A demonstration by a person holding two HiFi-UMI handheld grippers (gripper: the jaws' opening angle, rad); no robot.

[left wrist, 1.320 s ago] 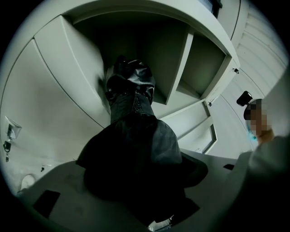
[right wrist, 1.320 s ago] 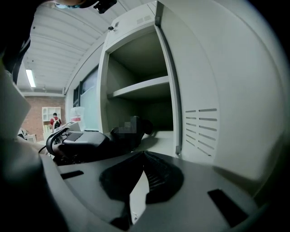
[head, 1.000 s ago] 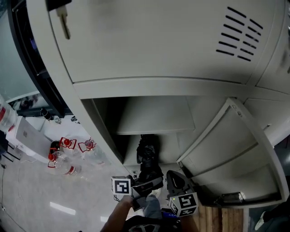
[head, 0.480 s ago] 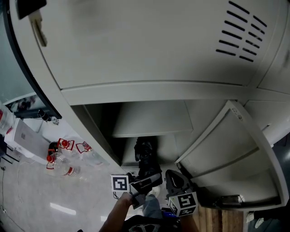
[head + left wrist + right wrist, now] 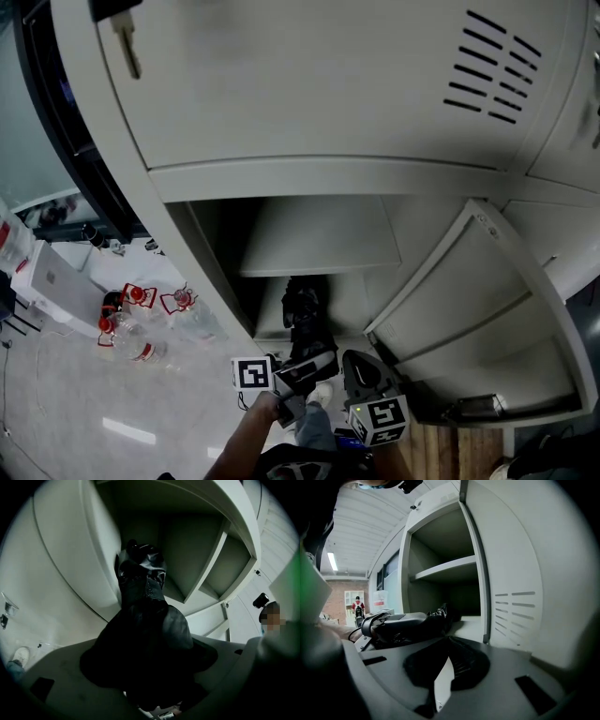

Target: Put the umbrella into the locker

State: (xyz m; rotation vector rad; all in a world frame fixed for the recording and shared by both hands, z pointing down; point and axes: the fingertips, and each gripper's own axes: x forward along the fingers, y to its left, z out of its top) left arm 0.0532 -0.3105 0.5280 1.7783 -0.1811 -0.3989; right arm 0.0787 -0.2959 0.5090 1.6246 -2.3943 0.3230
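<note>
clenches left gripper [image 5: 145, 667] fingers on the black folded fabric umbrella [image 5: 140, 597], its far end inside the open grey metal locker [image 5: 281, 178], lower compartment. looks light, soft, squashy, likely slippery; firmer hold probably around the stiff core. right gripper [image 5: 447, 667] fingers pressed together, empty.

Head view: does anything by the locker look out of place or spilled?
Yes: clear bottles with red labels lie scattered on the floor left of the locker, at least one seemingly on its side. No spill shows. The umbrella in the left gripper looks fine.
</note>
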